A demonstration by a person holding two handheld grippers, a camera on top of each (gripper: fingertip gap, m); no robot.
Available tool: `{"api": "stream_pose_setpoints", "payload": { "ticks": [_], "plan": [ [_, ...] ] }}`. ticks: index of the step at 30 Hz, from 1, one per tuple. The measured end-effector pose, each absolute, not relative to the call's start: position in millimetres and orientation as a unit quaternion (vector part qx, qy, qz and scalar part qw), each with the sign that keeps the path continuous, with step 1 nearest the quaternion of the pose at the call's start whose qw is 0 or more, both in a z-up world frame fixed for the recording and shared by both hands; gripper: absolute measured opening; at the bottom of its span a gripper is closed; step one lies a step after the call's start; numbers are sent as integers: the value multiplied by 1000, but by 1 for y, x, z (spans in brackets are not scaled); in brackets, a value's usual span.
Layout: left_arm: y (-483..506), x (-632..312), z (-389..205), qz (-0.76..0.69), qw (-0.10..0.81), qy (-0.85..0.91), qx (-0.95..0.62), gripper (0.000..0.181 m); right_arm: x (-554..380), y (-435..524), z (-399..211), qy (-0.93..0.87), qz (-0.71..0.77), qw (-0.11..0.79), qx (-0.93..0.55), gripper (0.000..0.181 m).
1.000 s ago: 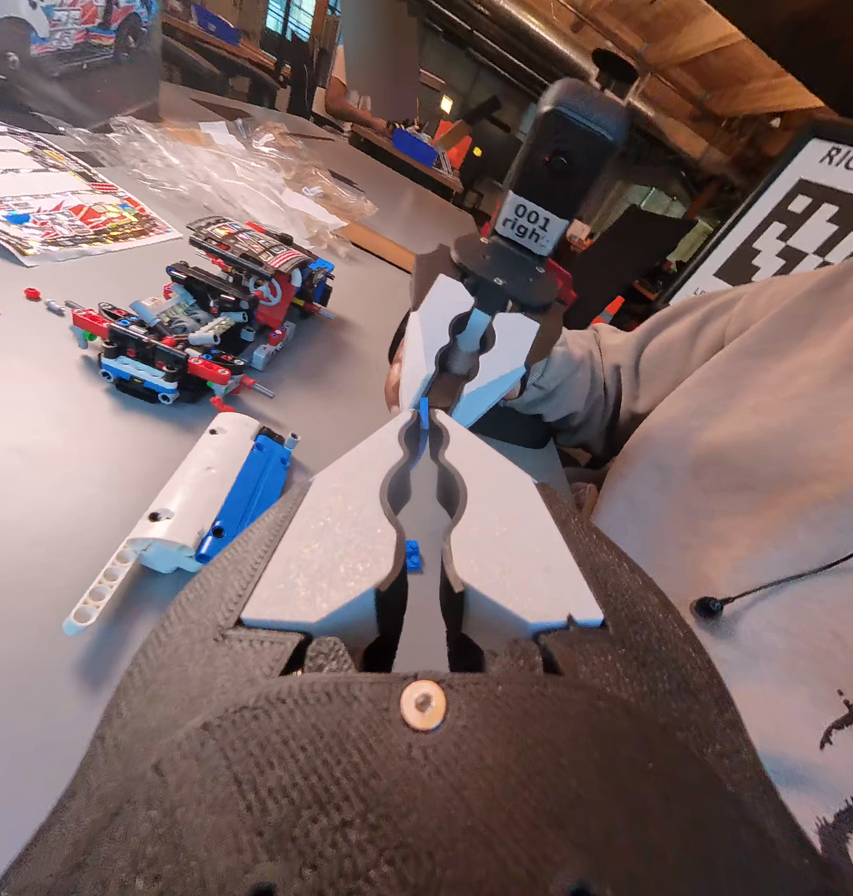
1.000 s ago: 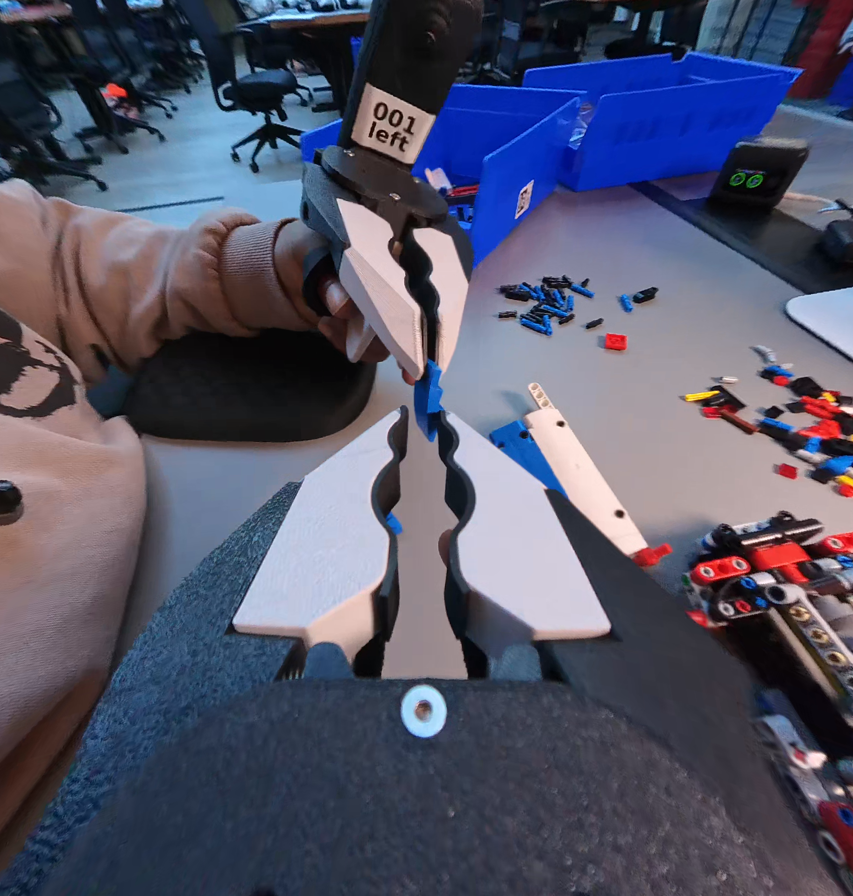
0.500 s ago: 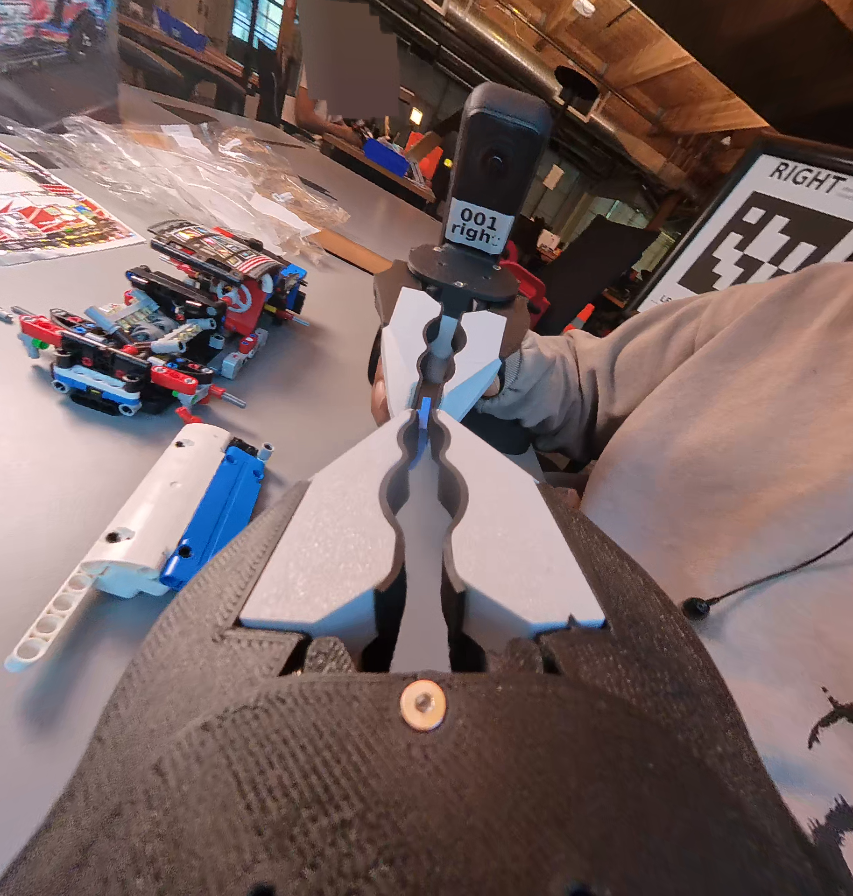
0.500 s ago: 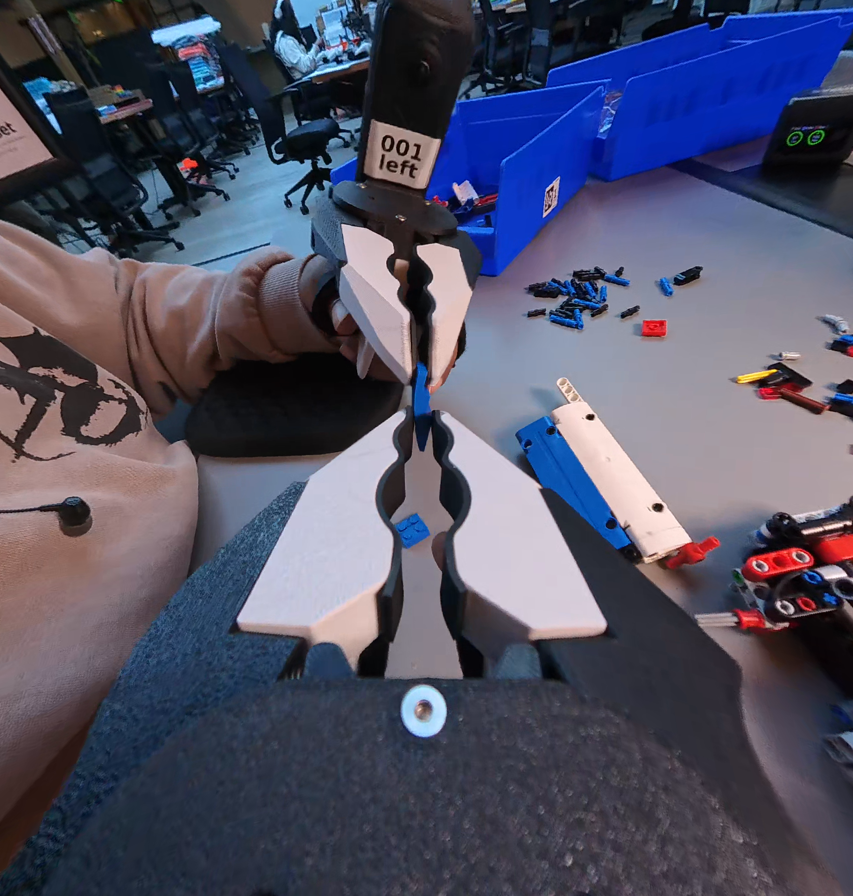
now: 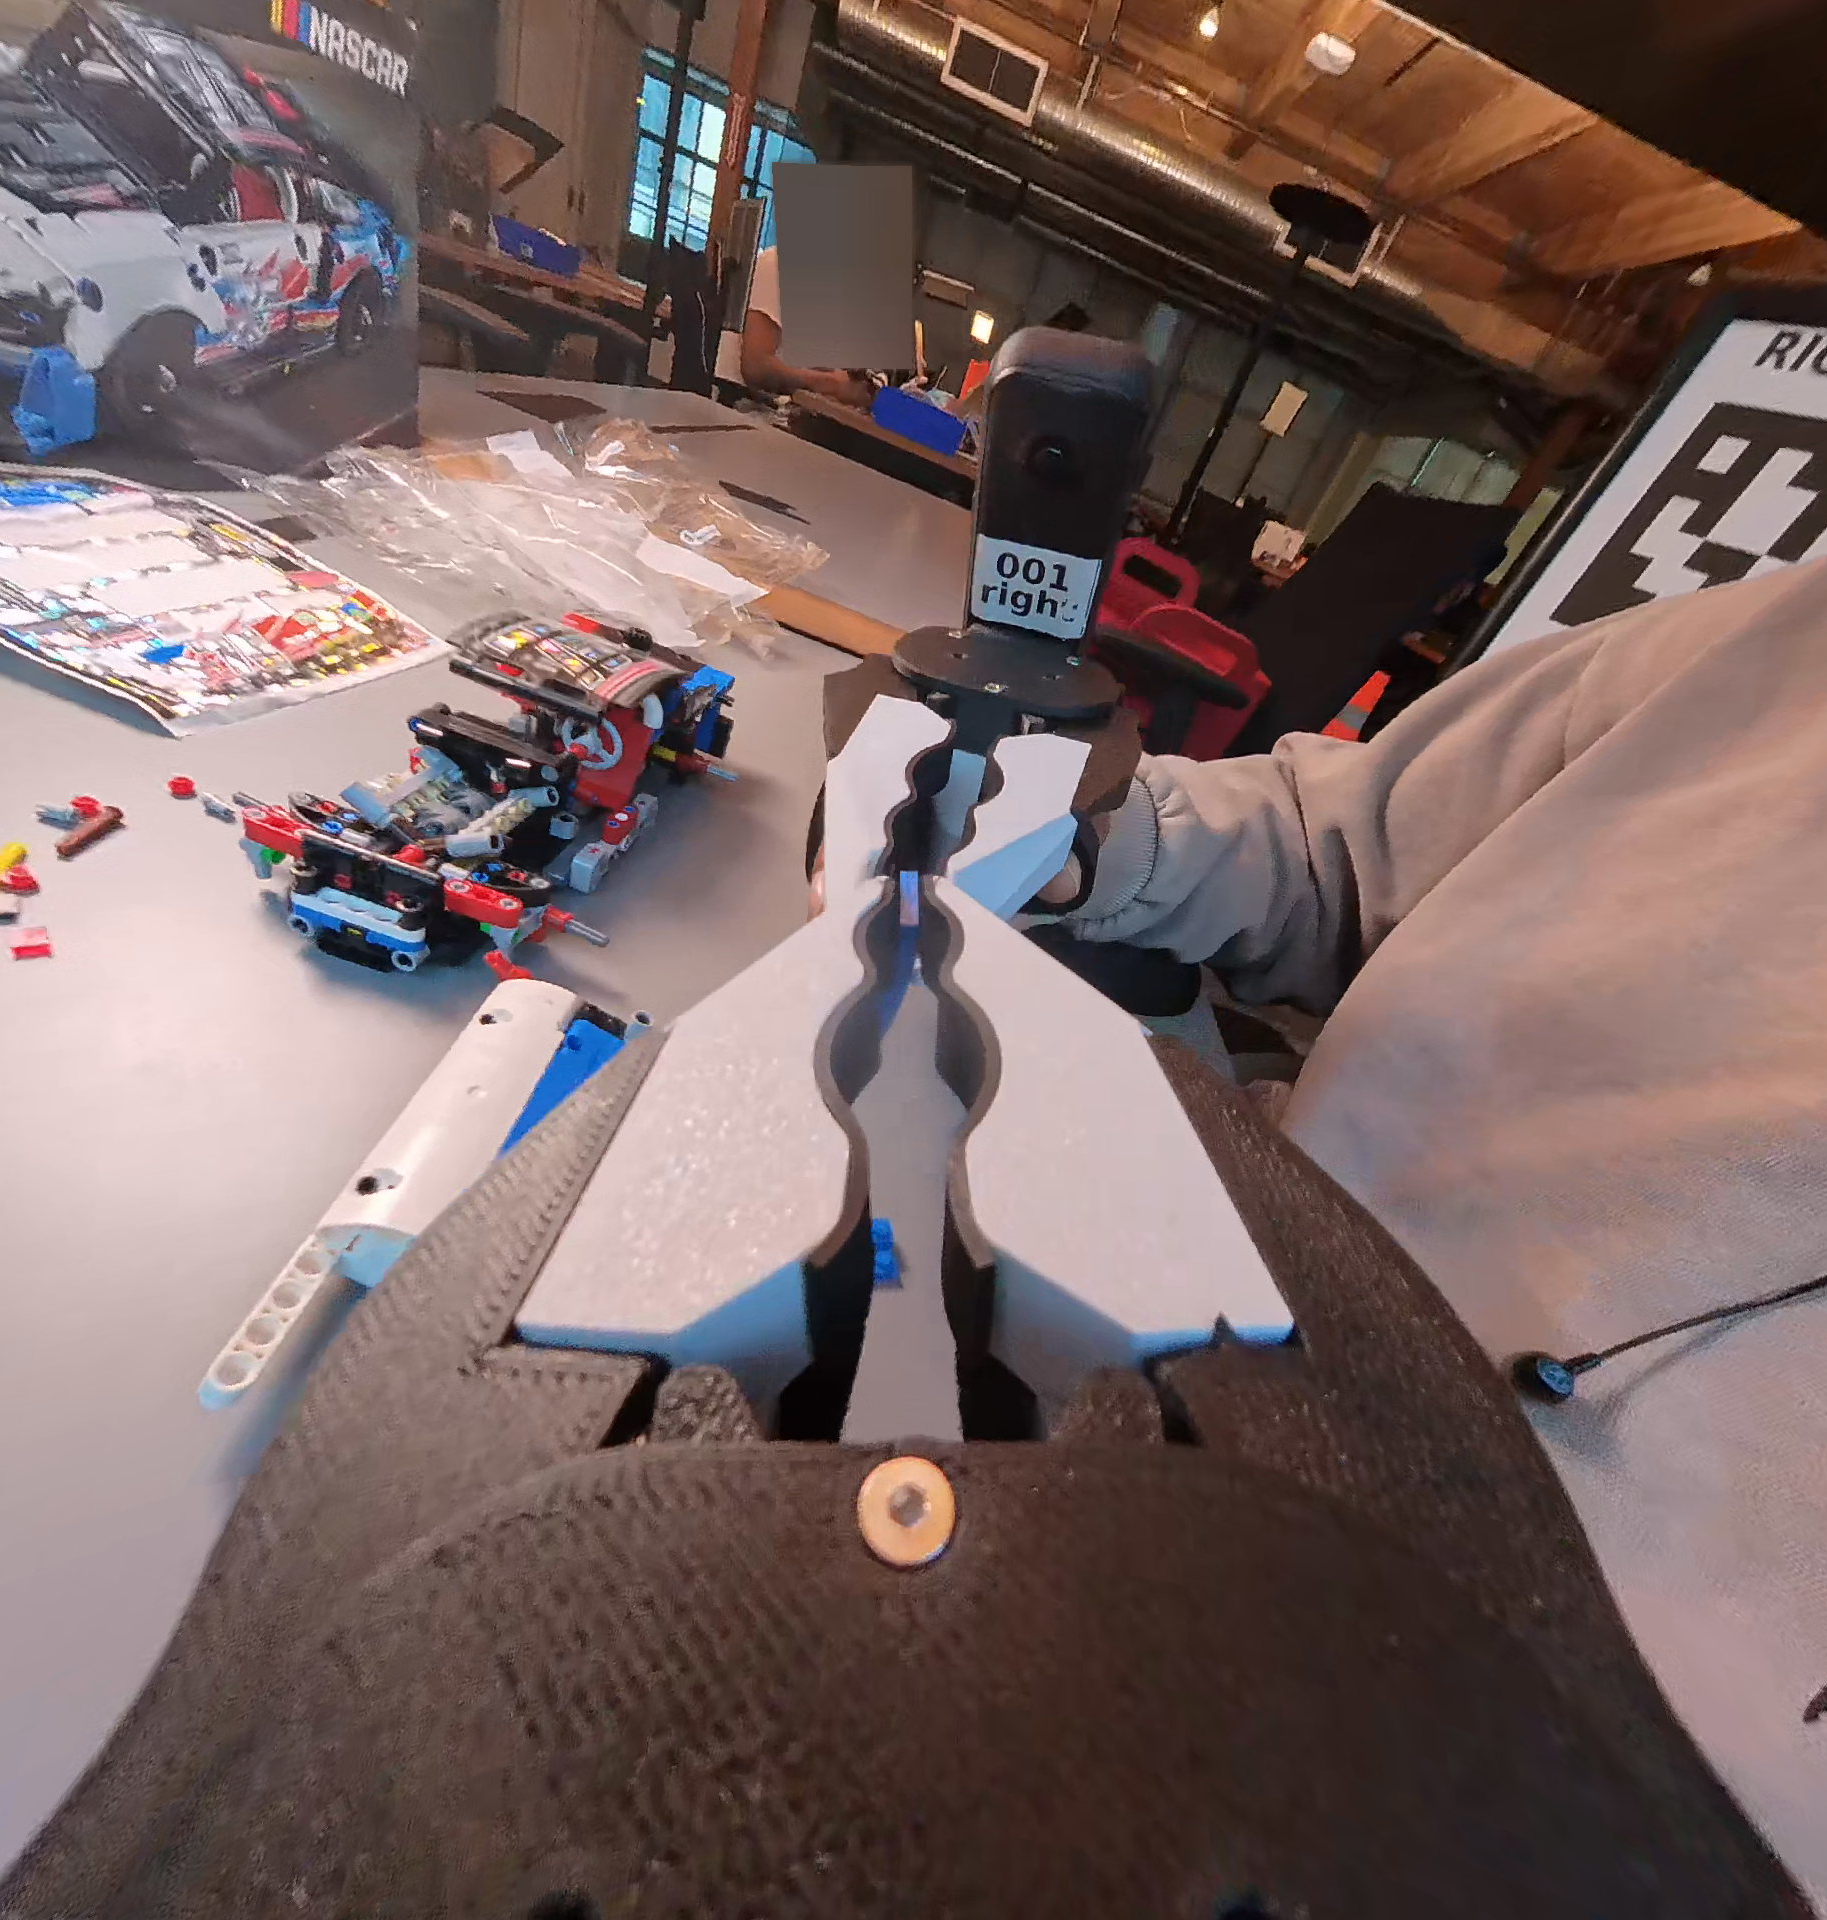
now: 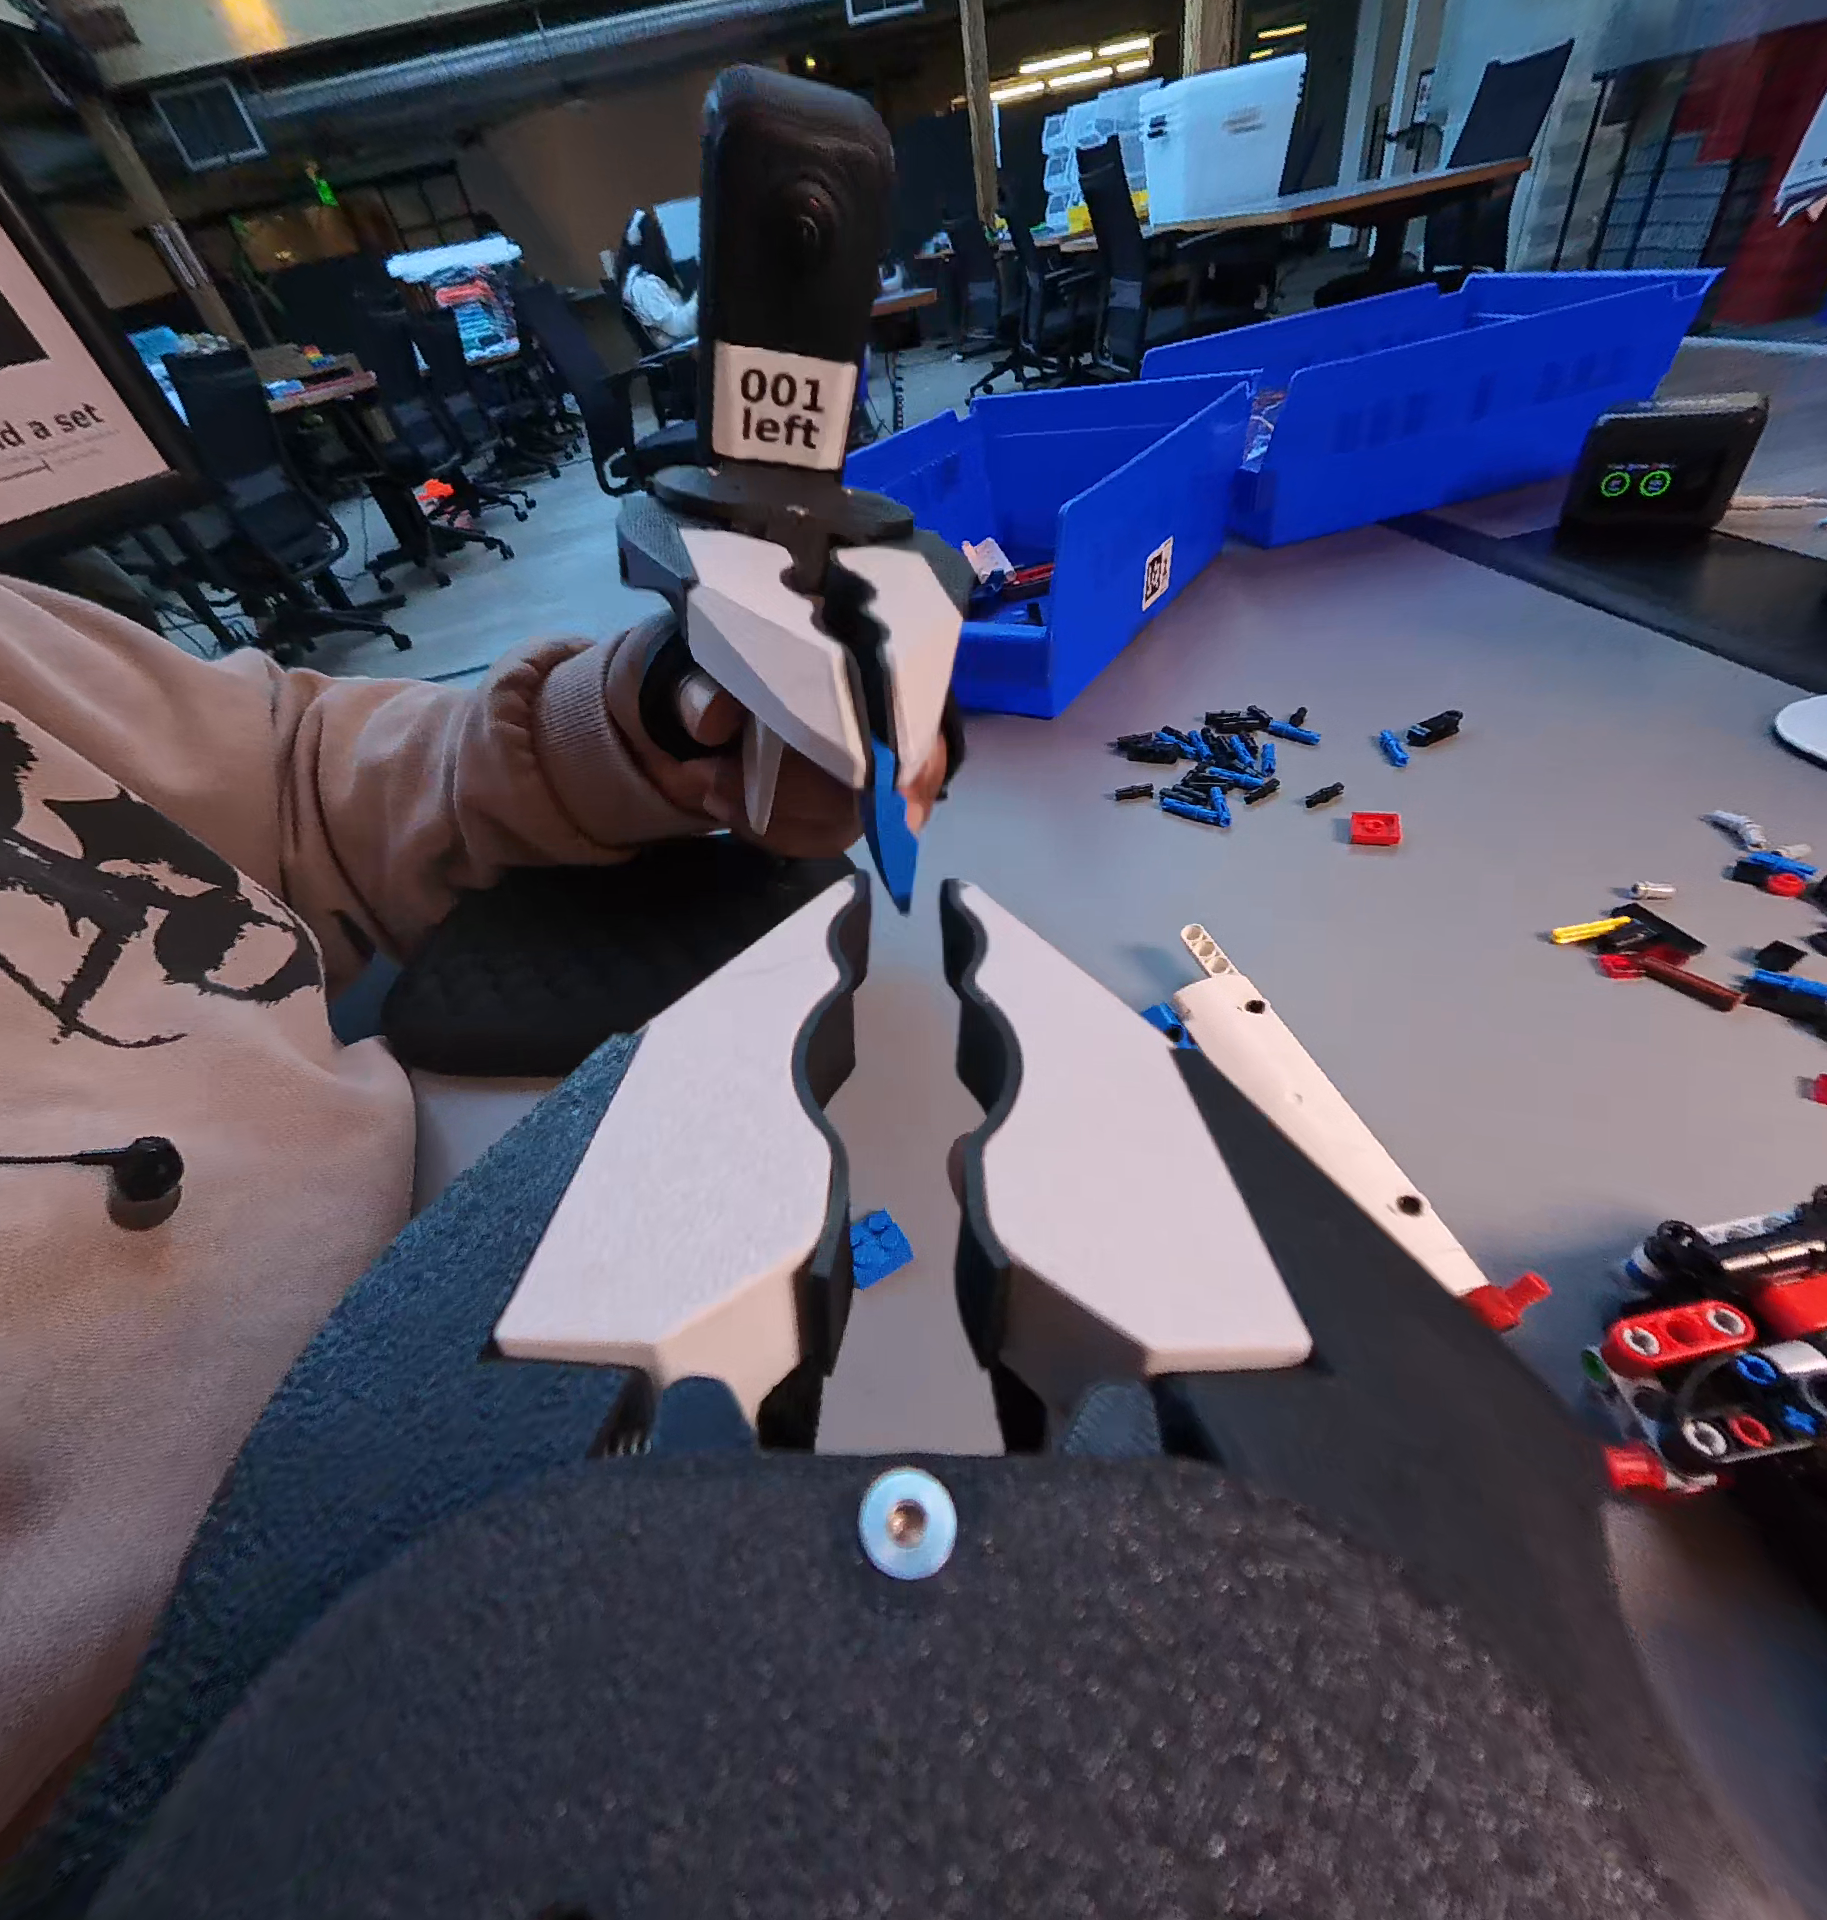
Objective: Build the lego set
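**Blue wedge hangs between our right tips, held only by the left**

Our left gripper [image 6: 888, 748] is clamped on a thin blue plastic wedge plate [image 6: 891, 821], pinching its upper end so the pointed end sticks out past the tips. In the left wrist view the same plate shows edge-on as a narrow blue sliver [image 5: 907, 914] between the closed tips of the left gripper [image 5: 907, 904].

Our right gripper [image 6: 904, 894] faces it tip to tip, with its fingers standing apart and nothing between them in contact that we can see. The point of the wedge dips just into the mouth of that gap, slightly nearer the right gripper's left-hand finger [image 6: 784, 997] than the other. The plate's long axis runs roughly along the line that joins the two grippers, tilted a little downward toward the right one, so the right gripper lies straight ahead of the piece.

A small blue studded lego plate [image 6: 878, 1247] lies on the grey table [image 6: 1304, 935] below the right gripper, seen through the gap between its fingers and well back from the tips. Off to the right gripper's right side lie a long white and blue panel assembly [image 6: 1304, 1101] and, farther, the part-built red, black and blue lego car chassis [image 6: 1761, 1330].

We judge this a handover or regrasp. What matters next is whether the right fingers close squarely on the flat faces of the wedge; an edge grip could twist it loose.
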State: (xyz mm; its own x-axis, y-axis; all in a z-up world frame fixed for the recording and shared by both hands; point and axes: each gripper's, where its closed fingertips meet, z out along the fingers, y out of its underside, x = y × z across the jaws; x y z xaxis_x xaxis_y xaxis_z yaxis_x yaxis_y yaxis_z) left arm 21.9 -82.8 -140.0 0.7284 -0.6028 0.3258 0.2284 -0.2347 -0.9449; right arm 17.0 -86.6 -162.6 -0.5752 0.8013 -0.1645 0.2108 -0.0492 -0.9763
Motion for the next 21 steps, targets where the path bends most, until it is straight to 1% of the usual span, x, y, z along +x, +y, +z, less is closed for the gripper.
{"api": "stream_pose_setpoints", "payload": {
  "ticks": [2,5,7,9,12,15,21],
  "plan": [
    [-95,3,-123,-300,622,134,-711,0,19,-82,-164,-651,605,239,-391,24],
    [-127,-66,-95,-134,646,108,-744,0,22,-67,-167,-653,598,242,-397,27],
    [-161,-133,-82,-2,621,70,-781,0,22,-54,-167,-650,595,247,-403,25],
    [-199,-197,-76,87,572,19,-815,0,19,-42,-165,-640,600,249,-410,23],
    [-245,-266,-86,111,488,-50,-864,0,13,-31,-159,-620,616,246,-420,20],
    [-269,-302,-121,97,384,-72,-915,0,9,-25,-161,-616,616,247,-425,19],
    [-266,-288,-202,33,204,3,-978,1,7,-19,-172,-618,605,248,-438,17]
  ]
}}
